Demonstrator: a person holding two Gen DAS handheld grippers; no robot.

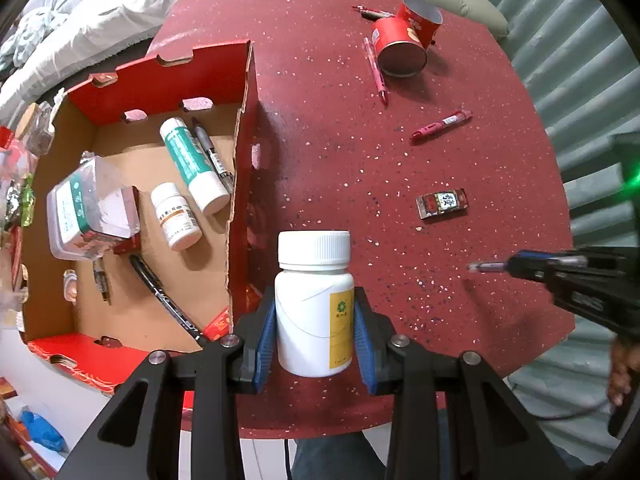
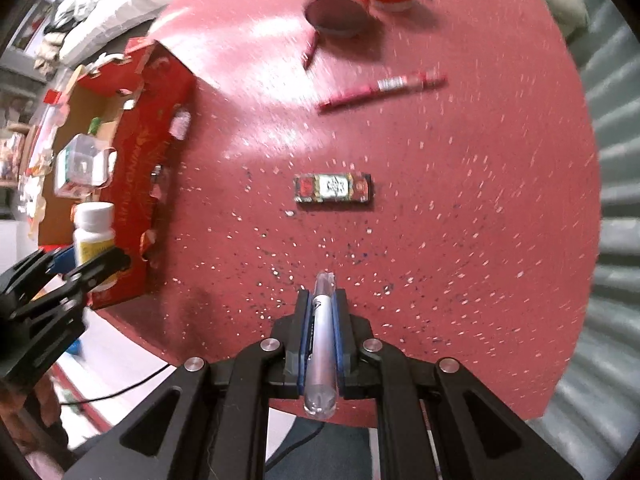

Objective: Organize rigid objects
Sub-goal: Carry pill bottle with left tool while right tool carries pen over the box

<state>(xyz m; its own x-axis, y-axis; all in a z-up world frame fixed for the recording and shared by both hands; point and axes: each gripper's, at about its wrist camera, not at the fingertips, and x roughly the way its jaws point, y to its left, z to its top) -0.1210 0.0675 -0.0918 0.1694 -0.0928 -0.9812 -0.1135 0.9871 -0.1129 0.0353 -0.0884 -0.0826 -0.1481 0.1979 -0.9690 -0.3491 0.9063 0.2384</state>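
At the left, the open cardboard box [image 1: 160, 184] sits on the red counter [image 1: 340, 140] and holds 1 clear tub [image 1: 86, 212], 1 small white bottle [image 1: 176, 216], 1 green-and-white tube [image 1: 192, 164] and at least 2 dark pens. Just right of its wall, the left gripper [image 1: 315, 332] has its jaws clamped on 1 white pill bottle [image 1: 314, 300]. Mid-counter is bare but for 1 small packet [image 1: 442, 203]. Farther back lie 2 red cups [image 1: 404, 40] and 3 red pens. At the right, near the counter's edge, the right gripper [image 2: 321, 320] holds 1 silver pen [image 2: 321, 340], jaws closed tight.
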